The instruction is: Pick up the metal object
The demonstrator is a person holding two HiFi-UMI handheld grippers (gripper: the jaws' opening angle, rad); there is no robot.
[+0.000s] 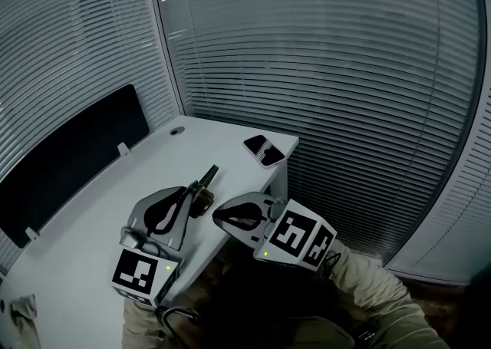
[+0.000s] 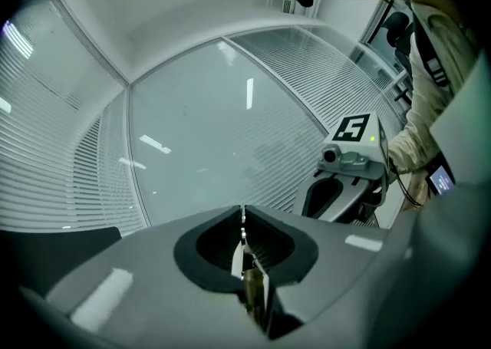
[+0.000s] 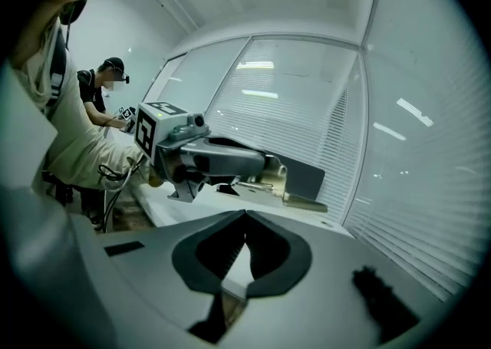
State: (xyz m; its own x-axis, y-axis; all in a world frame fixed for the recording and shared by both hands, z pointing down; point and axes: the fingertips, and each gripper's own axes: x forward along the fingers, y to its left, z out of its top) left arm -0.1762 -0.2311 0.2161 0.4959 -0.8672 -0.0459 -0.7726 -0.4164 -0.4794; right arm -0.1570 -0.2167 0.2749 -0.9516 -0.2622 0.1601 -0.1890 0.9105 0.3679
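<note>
The metal object (image 1: 205, 186), a brass-coloured piece with a long dark bar, is pinched in my left gripper (image 1: 196, 192) over the white desk (image 1: 100, 225). In the left gripper view the jaws are closed on it and it shows edge-on as a thin strip (image 2: 249, 282). The right gripper view shows the left gripper (image 3: 268, 167) from the side, with the object (image 3: 295, 190) sticking out a little above the desk. My right gripper (image 1: 218, 214) hangs beside it at the desk's front edge. Its tips touch and nothing is between them (image 3: 245, 215).
A dark phone (image 1: 264, 149) lies at the desk's far right corner. A black divider panel (image 1: 69, 163) runs along the left side. Window blinds (image 1: 322, 71) close in behind and to the right. A person (image 3: 107, 102) stands in the background.
</note>
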